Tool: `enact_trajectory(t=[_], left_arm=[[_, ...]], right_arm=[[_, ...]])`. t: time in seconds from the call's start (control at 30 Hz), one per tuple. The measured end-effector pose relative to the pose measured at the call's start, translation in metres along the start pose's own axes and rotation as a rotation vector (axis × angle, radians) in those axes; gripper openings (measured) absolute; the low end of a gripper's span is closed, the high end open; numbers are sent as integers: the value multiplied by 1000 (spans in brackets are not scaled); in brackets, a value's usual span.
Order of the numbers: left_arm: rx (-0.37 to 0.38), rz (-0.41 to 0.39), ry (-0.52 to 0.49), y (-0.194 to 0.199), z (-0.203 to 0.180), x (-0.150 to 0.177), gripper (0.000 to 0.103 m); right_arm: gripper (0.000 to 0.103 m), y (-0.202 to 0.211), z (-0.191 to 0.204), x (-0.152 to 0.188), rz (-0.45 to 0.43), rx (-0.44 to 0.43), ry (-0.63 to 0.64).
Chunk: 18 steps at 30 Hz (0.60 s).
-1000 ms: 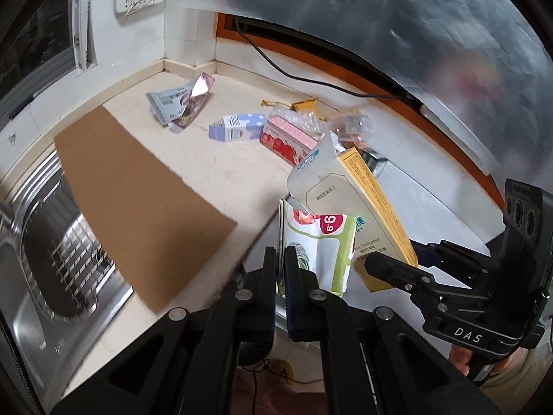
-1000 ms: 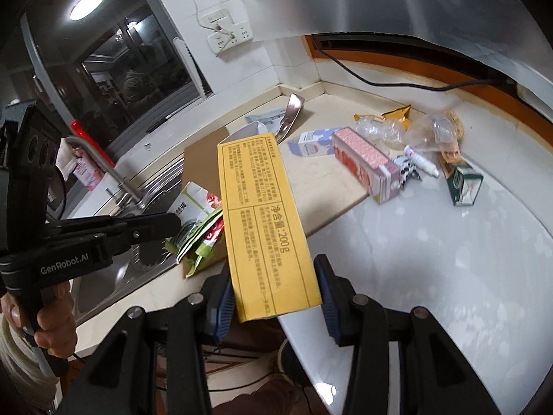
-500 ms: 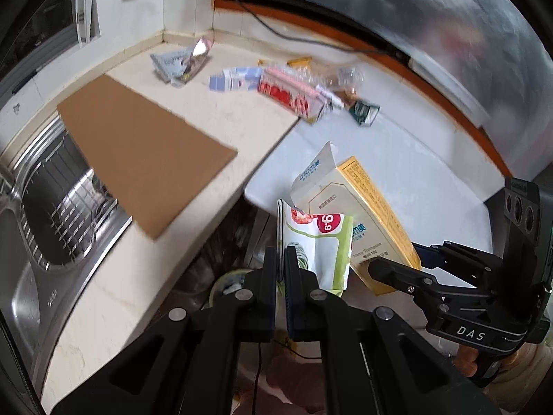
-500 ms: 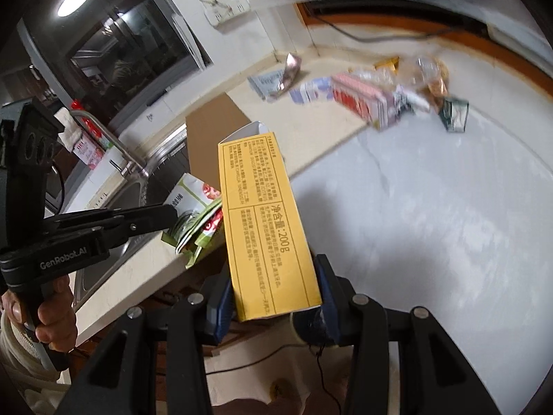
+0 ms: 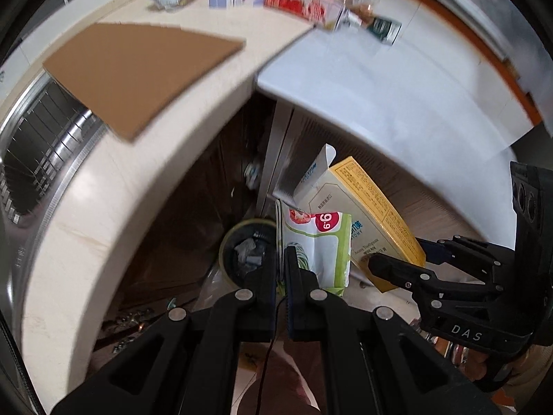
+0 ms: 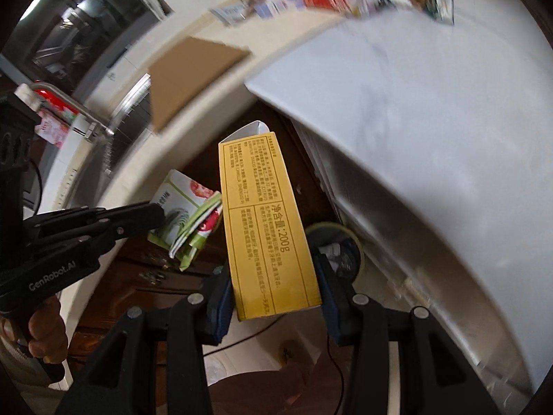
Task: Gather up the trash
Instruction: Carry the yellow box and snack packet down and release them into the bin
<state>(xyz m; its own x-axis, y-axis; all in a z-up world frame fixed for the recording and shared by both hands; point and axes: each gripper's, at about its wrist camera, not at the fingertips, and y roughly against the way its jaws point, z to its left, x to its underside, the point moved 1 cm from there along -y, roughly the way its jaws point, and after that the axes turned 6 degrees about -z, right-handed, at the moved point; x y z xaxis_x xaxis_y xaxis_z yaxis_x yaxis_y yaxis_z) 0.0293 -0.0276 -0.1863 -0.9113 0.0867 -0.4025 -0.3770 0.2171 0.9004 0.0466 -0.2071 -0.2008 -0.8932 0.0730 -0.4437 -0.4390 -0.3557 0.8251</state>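
My left gripper is shut on a green and white wrapper; both also show in the right wrist view, the gripper and the wrapper. My right gripper is shut on a yellow toothpaste box, also seen in the left wrist view. Both hold their trash off the counter, above the floor. A round bin with trash inside stands on the floor below, partly hidden behind the box in the right wrist view.
A brown cardboard sheet lies on the cream counter beside the sink. Several wrappers and cartons lie at the counter's far end. A white appliance top is to the right. Dark cabinet fronts stand below.
Both grippers have pulled back from the counter and tilted down with their trash. The floor bin under the counter has come into view below them.
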Motion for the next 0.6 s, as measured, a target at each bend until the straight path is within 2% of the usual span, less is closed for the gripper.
enact_trajectory(t=[0.33, 0.6], left_arm=[[-75, 126, 29, -118, 21, 50, 2], [-141, 229, 49, -216, 42, 76, 2]], right_arm=[[43, -106, -53, 50, 128, 73, -85], [43, -199, -99, 77, 244, 130, -139]])
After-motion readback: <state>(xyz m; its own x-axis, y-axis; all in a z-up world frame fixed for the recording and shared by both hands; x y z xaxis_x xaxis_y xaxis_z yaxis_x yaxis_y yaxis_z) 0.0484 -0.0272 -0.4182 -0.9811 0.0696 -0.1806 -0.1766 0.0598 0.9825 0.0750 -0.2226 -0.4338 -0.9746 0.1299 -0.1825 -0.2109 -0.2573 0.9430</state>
